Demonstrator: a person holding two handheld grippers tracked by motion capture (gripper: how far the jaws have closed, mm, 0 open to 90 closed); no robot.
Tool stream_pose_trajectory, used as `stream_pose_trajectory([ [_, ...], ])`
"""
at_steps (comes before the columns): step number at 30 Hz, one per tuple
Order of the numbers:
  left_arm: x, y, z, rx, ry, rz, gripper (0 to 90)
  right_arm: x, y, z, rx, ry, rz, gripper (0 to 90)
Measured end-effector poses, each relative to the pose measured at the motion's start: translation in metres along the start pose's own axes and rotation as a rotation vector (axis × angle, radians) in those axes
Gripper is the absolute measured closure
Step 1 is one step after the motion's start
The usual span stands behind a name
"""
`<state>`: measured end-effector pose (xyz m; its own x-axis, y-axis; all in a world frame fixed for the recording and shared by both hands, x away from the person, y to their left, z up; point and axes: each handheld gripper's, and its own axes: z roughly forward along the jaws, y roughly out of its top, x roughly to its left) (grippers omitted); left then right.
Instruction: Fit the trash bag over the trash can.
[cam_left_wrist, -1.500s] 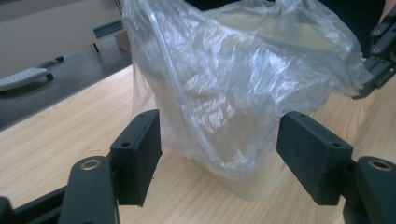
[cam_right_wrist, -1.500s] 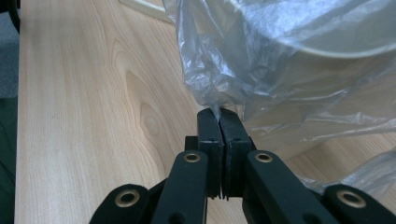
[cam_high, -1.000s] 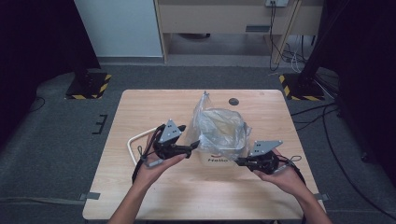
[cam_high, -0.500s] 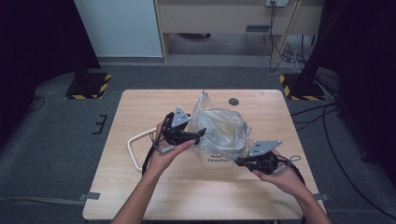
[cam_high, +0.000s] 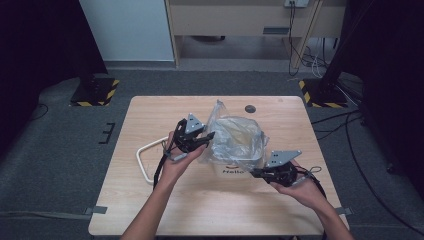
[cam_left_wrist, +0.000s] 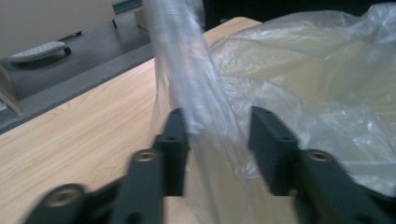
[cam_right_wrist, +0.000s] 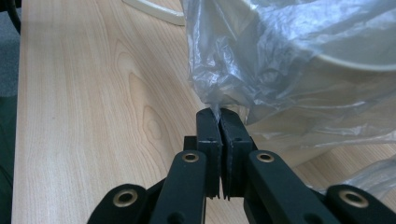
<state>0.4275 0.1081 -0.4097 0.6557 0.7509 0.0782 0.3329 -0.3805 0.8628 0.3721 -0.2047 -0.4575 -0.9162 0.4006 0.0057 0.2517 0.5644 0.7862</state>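
Right claw (cam_right_wrist: 219, 116) clamped on plastic bag (cam_right_wrist: 280, 70) | left claw (cam_left_wrist: 217, 140) closing, apart, film between | high view: white bin (cam_high: 235, 172)

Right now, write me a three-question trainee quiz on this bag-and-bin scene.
1. True or false: the right gripper is clamped on the clear plastic bag.
2. What lies between the left gripper's jaws: A) a cable, B) a fold of the bag, C) nothing?
3. Fill in: the bag lines a small white ____ on the wooden table.

Key
1. True; its jaws pinch a bunched bit of film.
2. B; the jaws have just been closing, yet gaps remain beside the film.
3. Bin.
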Motion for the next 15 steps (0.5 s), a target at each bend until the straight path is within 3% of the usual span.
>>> stream_pose_trajectory([
  [4, 0.0, -0.002, -0.003, -0.021, 0.005, 0.019, 81.0, 0.001, 0.001, 0.001, -0.001, 0.002, -0.003, 88.4],
  [7, 0.0, -0.007, -0.007, -0.009, 0.013, -0.012, 87.4, 0.001, 0.002, 0.0, -0.002, 0.002, -0.001, 88.7],
  [12, 0.001, -0.018, -0.008, -0.009, 0.011, -0.006, 89.1, 0.001, 0.004, 0.003, -0.004, 0.007, -0.004, 89.0],
  [15, -0.001, -0.027, -0.012, -0.004, 0.014, -0.027, 89.5, 0.003, 0.004, 0.004, 0.001, 0.012, -0.008, 89.3],
])
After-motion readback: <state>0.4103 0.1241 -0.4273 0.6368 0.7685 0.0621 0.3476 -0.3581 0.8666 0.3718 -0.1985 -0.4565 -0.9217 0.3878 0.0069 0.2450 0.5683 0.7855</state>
